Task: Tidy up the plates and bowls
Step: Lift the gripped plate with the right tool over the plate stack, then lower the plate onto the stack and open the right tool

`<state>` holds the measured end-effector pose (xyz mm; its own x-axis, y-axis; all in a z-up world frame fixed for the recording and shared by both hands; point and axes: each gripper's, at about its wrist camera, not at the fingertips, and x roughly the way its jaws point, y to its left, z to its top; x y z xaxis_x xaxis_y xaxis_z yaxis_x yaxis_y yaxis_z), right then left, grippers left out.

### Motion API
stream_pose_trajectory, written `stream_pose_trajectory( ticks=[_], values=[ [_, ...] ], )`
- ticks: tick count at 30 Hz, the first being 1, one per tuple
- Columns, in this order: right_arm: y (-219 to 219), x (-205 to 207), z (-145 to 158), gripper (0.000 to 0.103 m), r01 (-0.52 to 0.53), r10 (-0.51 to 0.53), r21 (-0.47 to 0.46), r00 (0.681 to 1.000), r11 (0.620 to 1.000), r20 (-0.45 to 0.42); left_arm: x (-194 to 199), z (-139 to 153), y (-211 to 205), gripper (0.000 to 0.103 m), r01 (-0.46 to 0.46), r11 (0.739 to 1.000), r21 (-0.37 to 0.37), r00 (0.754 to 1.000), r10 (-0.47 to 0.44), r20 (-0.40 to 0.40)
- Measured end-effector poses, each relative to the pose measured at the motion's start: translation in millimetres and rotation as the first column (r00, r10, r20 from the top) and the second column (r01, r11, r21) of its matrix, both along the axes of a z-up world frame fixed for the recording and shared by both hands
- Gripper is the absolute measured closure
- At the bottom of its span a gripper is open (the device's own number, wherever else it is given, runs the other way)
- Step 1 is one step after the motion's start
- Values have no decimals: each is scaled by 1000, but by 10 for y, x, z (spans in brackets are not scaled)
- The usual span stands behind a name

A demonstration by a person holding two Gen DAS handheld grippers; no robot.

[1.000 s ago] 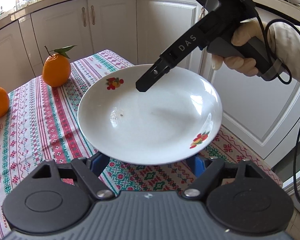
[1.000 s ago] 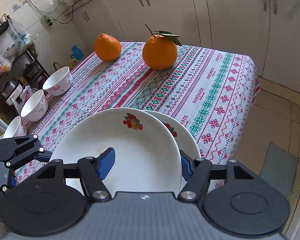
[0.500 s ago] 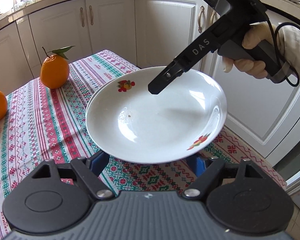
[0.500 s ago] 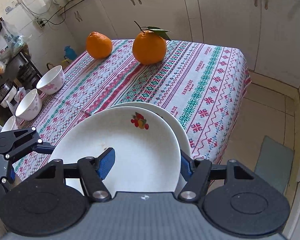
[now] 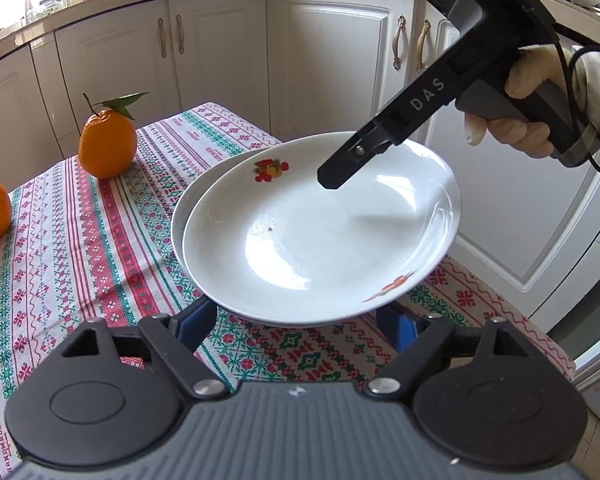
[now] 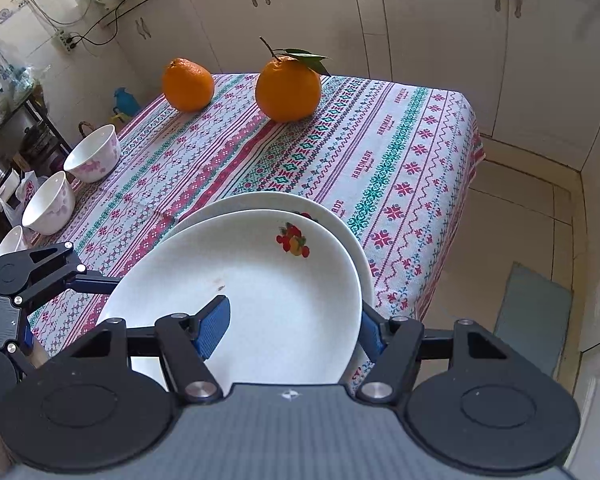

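Observation:
A white plate with fruit prints (image 5: 320, 236) is held tilted just above a second matching plate (image 5: 178, 216) that lies on the tablecloth. My right gripper (image 6: 296, 328) is shut on the upper plate's (image 6: 260, 300) rim, one finger (image 5: 352, 156) over its inside, the other under it. The lower plate (image 6: 332, 216) peeks out behind it. My left gripper (image 5: 300, 324) is open, its blue pads on either side below the plate's near rim. Three white bowls (image 6: 94, 152) with pink flowers stand at the table's left edge.
Two oranges (image 6: 288, 88) (image 6: 188, 84) sit at the far end of the patterned tablecloth (image 6: 380, 140). White kitchen cabinets (image 5: 220, 40) surround the table. The table's right edge (image 6: 468, 168) drops to a tiled floor with a grey mat (image 6: 532, 316).
The held plate has moved over the second plate and come down closer to it. Both grippers moved along with it; the grip is unchanged.

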<state>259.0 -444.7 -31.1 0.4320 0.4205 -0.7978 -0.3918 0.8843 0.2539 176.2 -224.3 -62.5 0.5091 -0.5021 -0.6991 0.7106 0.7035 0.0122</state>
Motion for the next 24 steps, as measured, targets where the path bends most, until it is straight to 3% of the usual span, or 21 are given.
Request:
stream_pose_trajectory(
  ticks=[12, 19, 24],
  values=[
    [26, -103, 54, 25, 24, -24, -42, 1000, 999, 3, -7, 3, 3, 15, 5, 1000, -13, 1000, -5, 1],
    [85, -186, 25, 10, 38, -37, -86, 999, 996, 10, -56, 26, 14, 12, 25, 999, -27, 1000, -25, 11],
    [184, -339, 158, 0, 43, -38, -70, 996, 997, 75, -109, 52, 64, 12, 21, 999, -34, 1000, -20, 21]
  ],
)
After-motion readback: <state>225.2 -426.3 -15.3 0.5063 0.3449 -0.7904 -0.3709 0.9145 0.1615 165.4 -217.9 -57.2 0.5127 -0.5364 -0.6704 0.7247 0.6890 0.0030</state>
